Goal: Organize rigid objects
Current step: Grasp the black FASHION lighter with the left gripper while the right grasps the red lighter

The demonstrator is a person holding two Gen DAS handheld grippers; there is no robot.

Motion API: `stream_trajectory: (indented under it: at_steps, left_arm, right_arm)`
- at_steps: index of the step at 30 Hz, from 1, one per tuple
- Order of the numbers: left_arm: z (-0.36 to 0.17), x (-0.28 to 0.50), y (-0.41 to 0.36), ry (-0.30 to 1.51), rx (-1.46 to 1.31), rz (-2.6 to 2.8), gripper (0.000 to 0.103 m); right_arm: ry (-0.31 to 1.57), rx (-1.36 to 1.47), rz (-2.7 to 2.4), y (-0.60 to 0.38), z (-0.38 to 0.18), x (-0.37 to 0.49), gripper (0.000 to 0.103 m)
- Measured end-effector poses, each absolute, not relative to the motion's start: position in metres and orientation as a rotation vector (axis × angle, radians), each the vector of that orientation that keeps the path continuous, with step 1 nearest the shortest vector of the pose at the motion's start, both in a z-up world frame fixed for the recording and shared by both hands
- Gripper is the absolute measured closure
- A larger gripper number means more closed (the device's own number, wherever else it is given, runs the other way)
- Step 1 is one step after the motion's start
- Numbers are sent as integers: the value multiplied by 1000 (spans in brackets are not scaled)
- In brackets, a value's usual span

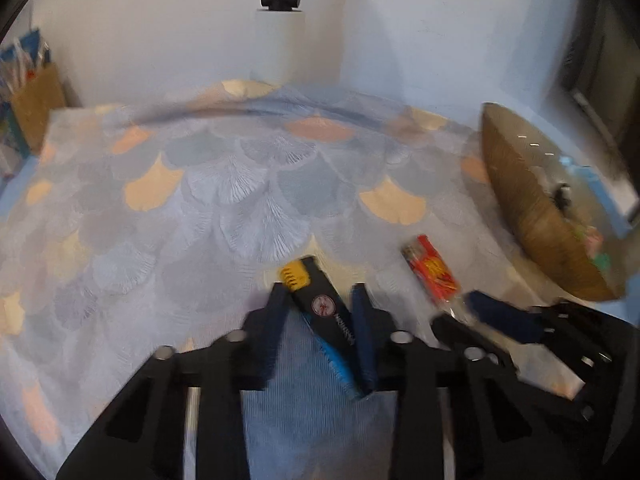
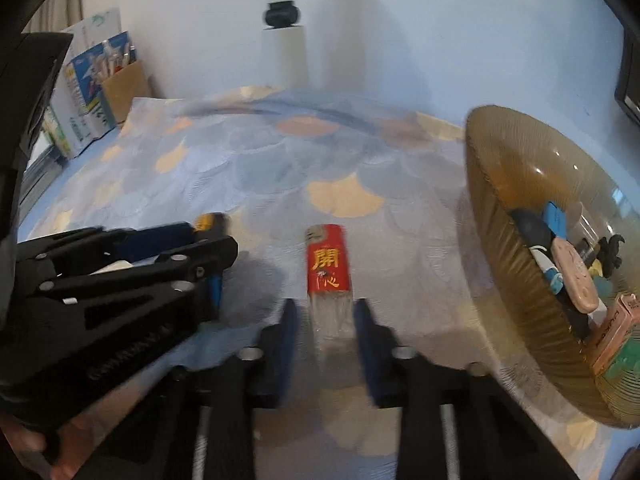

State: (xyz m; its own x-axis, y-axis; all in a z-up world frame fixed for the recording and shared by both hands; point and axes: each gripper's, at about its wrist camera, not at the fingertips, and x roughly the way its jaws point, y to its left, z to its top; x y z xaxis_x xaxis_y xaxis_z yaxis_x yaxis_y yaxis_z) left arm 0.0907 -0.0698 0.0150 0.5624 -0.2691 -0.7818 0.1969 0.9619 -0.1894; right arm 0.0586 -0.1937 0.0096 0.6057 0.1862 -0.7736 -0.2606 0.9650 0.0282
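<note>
A black utility knife [image 1: 326,308] with a yellow slider and blue edge lies on the patterned cloth between the fingers of my left gripper [image 1: 320,300], which is open around it. A red lighter [image 2: 329,266] with gold characters and a clear lower end lies between the fingers of my right gripper [image 2: 324,312], also open; it shows in the left wrist view [image 1: 432,270] too. The right gripper appears in the left wrist view [image 1: 472,312]. The left gripper shows in the right wrist view [image 2: 208,240], over the knife [image 2: 208,224].
A brown ribbed glass bowl [image 2: 496,240] at the right holds several small items; it also shows in the left wrist view [image 1: 520,200]. A cardboard box of pens and packets [image 2: 104,80] stands at the back left. A white post [image 2: 285,52] rises at the back wall.
</note>
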Motion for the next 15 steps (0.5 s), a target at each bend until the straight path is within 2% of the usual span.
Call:
stream_trajectory:
  at_steps: [3,9,10,12,15]
  left_arm:
    - [17,77,-53,928,-105,-319,86]
    - [18,65,-40,947,-134,-332,85]
    - [17,65,-42,950,-137,-332,84]
    - [16,64,-44,968,-129,-323,71]
    - [15,54,-42,958,-126,-305,67]
  right_arm:
    - [875,-53,260,-196,14,47,81]
    - [847,-16,252,-199,23,22,81]
    - [856,-24,248,-199,21,21,81]
    - [886,-28,253,-198,15,21,81]
    - [922,15,267,-205,7,21,81]
